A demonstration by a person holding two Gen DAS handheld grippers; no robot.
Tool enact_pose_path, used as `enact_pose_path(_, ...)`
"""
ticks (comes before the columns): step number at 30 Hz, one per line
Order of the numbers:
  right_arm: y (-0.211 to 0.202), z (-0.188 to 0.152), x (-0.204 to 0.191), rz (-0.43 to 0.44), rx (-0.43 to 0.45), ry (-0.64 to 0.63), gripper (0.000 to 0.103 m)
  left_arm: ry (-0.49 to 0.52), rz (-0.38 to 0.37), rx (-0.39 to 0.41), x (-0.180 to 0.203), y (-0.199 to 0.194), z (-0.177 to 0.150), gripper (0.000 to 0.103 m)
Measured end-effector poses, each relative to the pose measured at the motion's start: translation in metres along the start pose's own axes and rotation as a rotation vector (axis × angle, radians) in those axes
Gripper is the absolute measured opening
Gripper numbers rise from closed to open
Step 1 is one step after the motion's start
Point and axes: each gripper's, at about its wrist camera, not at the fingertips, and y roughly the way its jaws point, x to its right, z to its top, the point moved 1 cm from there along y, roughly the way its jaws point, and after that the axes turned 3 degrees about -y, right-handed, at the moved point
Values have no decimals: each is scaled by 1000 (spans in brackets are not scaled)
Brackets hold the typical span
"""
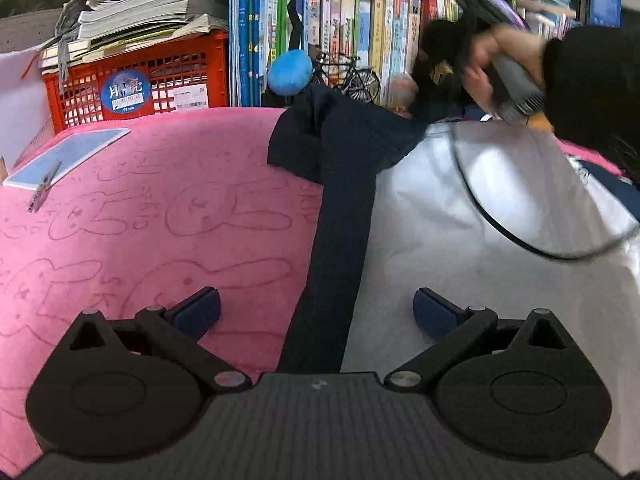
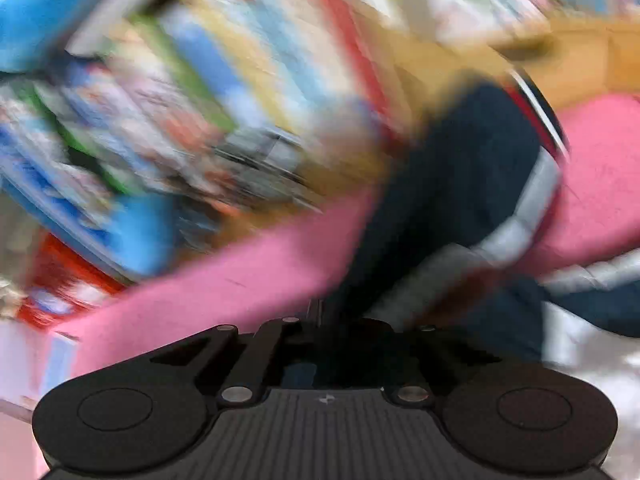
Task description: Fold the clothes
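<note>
Left claw (image 1: 316,312) sat released straddling the jacket's (image 1: 460,216) navy near-to-far side panel; right claw (image 2: 320,320) clenched on its far sleeve.

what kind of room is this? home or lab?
Most likely a home, perhaps a child's room or study. A packed bookshelf lines the back, an orange crate carries stacked magazines, and the shirt lies on a pink blanket printed with rabbits.

Pink rabbit-print blanket (image 1: 140,208) covers surface — navy-and-grey garment (image 1: 440,216) spread on it, blue notebook (image 1: 68,156), pen (image 1: 42,192).
</note>
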Motion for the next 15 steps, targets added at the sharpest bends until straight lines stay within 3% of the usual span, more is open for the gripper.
enact_pose_path(2, -25, 10, -56, 125, 63, -139, 6, 11, 2, 2, 2, 0, -2, 103)
enact_pose_path(4, -60, 14, -120, 393, 79, -285, 7, 16, -4, 1, 2, 0, -3, 103)
enact_pose_path(6, -95, 9, -173, 512, 129, -467, 21, 14, -11, 0, 2, 0, -3, 103)
enact_pose_path(7, -105, 6, -189, 498, 143, -532, 53, 10, -14, 1, 1, 0, -3, 103)
enact_pose_path(8, -106, 1, -192, 475, 130, -555, 77, 6, -18, 2, 0, -1, -3, 103)
enact_pose_path(10, -107, -9, -195, 418, 103, -597, 80, 6, -18, 2, 0, -1, -3, 103)
enact_pose_path(15, -75, -22, -125, 99, 27, -599, 89, 6, -5, 3, 1, -1, -2, 103)
